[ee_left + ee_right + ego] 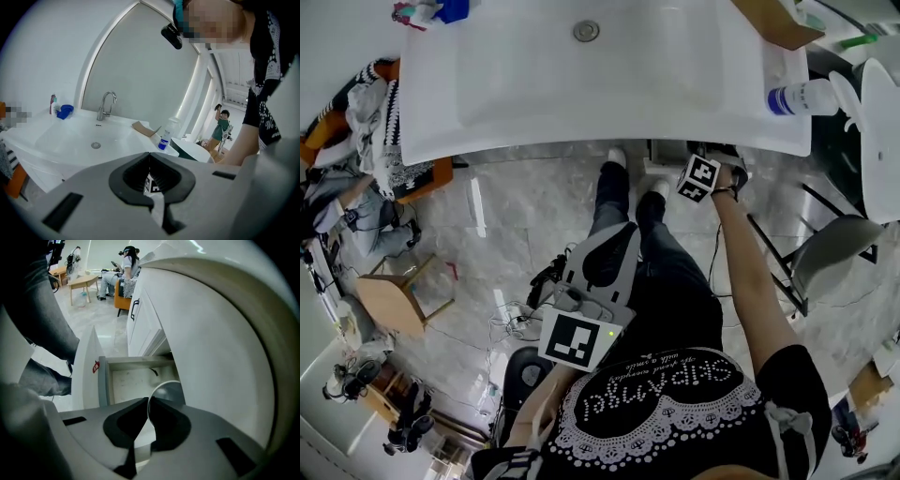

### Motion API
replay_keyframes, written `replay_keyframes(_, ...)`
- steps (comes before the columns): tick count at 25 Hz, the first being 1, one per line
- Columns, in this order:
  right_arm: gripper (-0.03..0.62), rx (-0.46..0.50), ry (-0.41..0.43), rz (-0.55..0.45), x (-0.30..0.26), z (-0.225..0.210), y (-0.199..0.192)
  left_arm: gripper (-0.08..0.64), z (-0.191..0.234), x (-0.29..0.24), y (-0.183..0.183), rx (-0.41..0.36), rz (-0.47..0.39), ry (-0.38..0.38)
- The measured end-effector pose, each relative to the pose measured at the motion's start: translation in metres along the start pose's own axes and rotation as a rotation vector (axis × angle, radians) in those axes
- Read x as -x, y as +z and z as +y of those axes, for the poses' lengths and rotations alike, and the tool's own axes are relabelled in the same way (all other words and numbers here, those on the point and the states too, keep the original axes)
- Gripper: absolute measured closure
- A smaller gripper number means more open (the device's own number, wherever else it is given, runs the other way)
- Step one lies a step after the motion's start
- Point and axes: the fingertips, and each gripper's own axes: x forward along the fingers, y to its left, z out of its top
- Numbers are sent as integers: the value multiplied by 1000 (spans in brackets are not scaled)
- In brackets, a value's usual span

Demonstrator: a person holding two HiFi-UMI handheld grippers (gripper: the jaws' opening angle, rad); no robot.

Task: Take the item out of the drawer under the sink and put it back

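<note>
Under the white sink counter point(581, 94) the drawer point(126, 380) stands pulled out, its white front panel point(86, 376) at the left. A grey bowl with a thin white rim point(169, 391) sits inside it on the right. My right gripper point(148, 400) points steeply down into the drawer, and its pads press on the bowl's rim. In the head view only its marker cube point(699, 178) shows at the counter's edge; the drawer is hidden there. My left gripper point(614, 236) hovers by the person's legs with its jaws shut on nothing point(150, 155).
On the counter are a faucet point(107, 104), a white bottle with a blue label point(802, 97), a piece of cardboard point(773, 21) and a blue item point(65, 110). A grey chair point(839, 248) stands at the right; a wooden stool point(394, 300) and a seated person point(356, 216) at the left.
</note>
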Motion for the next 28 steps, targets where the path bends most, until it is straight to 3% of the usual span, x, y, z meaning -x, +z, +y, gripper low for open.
replay_keyframes(7,566,-39,23,-13,15,17,-8,555,-27,-2,-6,-22,4,-55)
replay_keyframes(12,568,14,-30,-16,22,19,-11,555,-35,0,-14,-2,-12,-58)
replay_keyframes(18,567,18,-70,-47,43,22,-9,554,-56,-5,-13,-34,-22,-134)
replay_keyframes(28,567,-183,-136,-117,75,10,0,555,-68,-9,-4,-53,-55,-160)
